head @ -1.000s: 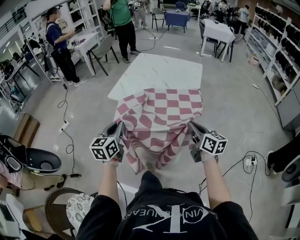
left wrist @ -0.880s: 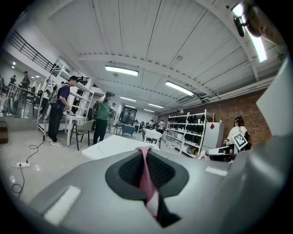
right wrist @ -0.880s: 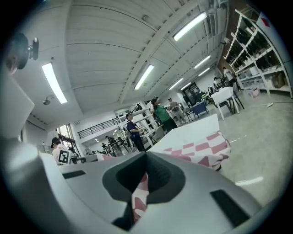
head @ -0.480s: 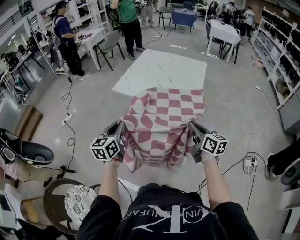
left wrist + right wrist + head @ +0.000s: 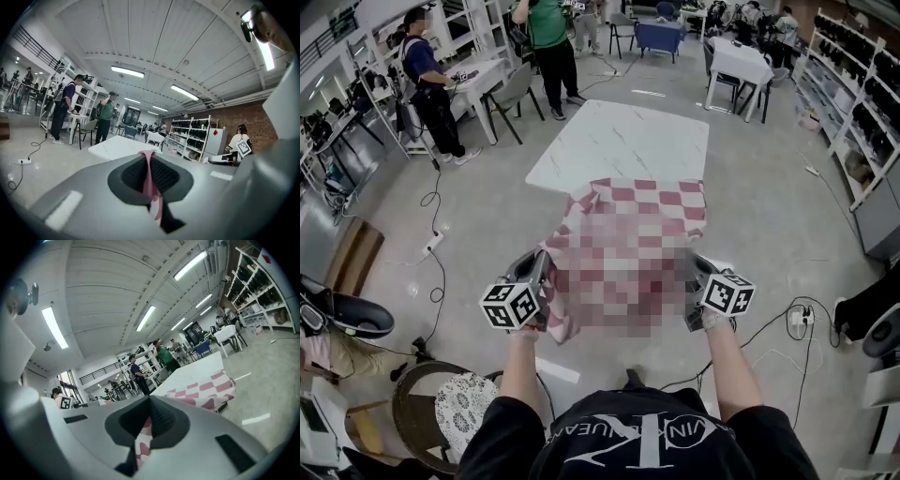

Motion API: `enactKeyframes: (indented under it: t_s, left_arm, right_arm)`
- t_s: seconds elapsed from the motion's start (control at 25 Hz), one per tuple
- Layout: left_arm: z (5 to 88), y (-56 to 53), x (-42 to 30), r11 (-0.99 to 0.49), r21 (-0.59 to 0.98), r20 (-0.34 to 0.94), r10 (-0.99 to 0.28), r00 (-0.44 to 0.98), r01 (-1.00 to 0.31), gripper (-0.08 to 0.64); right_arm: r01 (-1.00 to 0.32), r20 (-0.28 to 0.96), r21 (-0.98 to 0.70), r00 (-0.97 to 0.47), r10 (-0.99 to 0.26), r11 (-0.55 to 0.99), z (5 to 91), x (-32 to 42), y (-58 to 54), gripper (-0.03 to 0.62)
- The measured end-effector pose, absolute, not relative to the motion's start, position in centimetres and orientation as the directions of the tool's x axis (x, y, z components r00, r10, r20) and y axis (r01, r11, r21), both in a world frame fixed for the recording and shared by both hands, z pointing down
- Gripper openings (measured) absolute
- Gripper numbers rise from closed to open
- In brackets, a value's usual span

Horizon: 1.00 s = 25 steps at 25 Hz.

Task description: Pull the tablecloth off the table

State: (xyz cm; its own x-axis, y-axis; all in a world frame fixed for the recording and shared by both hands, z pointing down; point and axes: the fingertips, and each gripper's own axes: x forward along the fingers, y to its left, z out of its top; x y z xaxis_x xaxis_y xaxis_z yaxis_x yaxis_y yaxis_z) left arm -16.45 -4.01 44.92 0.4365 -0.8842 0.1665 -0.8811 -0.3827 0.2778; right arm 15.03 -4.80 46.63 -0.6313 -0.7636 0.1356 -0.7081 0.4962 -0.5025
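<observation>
white marbled table (image 5: 619, 141) on grey floor (image 5: 773, 220), red-white checked tablecloth (image 5: 649, 199) lying over its near end, rest hanging off

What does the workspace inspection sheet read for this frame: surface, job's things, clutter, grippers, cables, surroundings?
Surface: white marbled table, far part bare.
Job's things: red-and-white checked tablecloth covers only the table's near end and runs off it toward the person.
Clutter: nothing seen on the table.
Grippers: left gripper and right gripper each shut on a tablecloth edge.
Cables: floor cable at left; power strip with leads at right.
Surroundings: standing person in green, shelving, other tables and chairs.
</observation>
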Motion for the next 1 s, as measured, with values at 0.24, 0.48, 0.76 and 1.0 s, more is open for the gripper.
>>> enactKeyframes:
  t_s: [0.24, 0.48, 0.76, 1.0]
  left_arm:
    - [44.1, -2.2, -17.0, -0.405, 0.268, 0.154, -0.878, 0.454, -0.874, 0.011]
    - [44.1, 0.7, -18.2, -0.419, 0.27, 0.139, -0.874, 0.466, -0.867, 0.011]
    - [43.5, 2.9, -18.7, -0.434, 0.27, 0.125, -0.869, 0.478, -0.86, 0.011]
    - [43.4, 4.8, -19.6, -0.442, 0.273, 0.119, -0.866, 0.486, -0.854, 0.011]
  right_arm:
    - [-0.71, 0.112, -0.516, -0.611, -0.783, 0.48, 46.1, 14.6, -2.8, 0.008]
    - [-0.71, 0.099, -0.529, -0.596, -0.797, 0.465, 46.2, 13.5, 0.5, 0.008]
    - [-0.713, 0.082, -0.53, -0.582, -0.809, 0.459, 45.2, 12.7, 3.1, 0.008]
    - [-0.715, 0.074, -0.527, -0.577, -0.813, 0.459, 44.6, 11.5, 5.3, 0.008]
